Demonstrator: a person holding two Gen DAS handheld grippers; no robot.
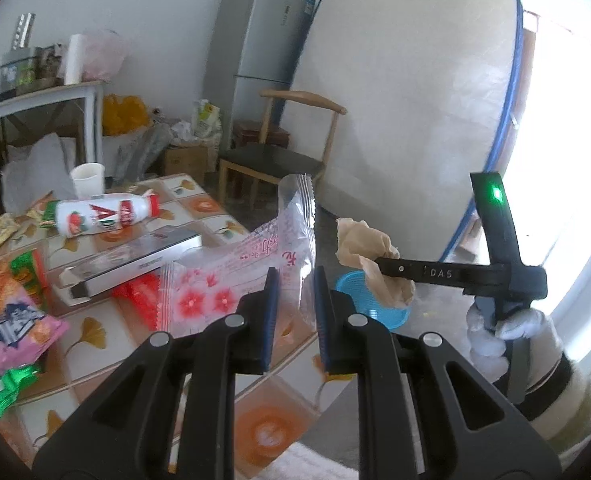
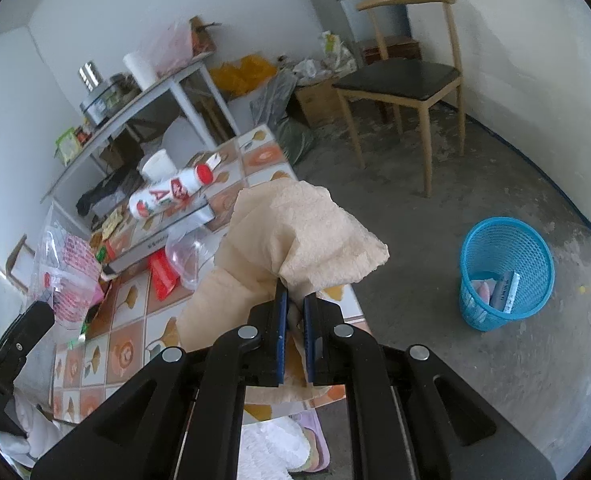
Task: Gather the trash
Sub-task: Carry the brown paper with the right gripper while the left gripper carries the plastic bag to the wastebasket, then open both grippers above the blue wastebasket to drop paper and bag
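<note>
Tiled table, crumpled tan paper, clear flowered wrapper

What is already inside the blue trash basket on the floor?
In the right wrist view, the blue basket holds a few discarded pieces: a flat grey-blue packet with a white printed strip and something pale pink beside it. The mesh wall covers whatever lies lower down.

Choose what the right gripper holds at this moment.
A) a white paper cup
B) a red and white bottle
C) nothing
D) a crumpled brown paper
D: the right gripper is closed on the crumpled brown paper, while the bottle and cup are on the table.
</note>
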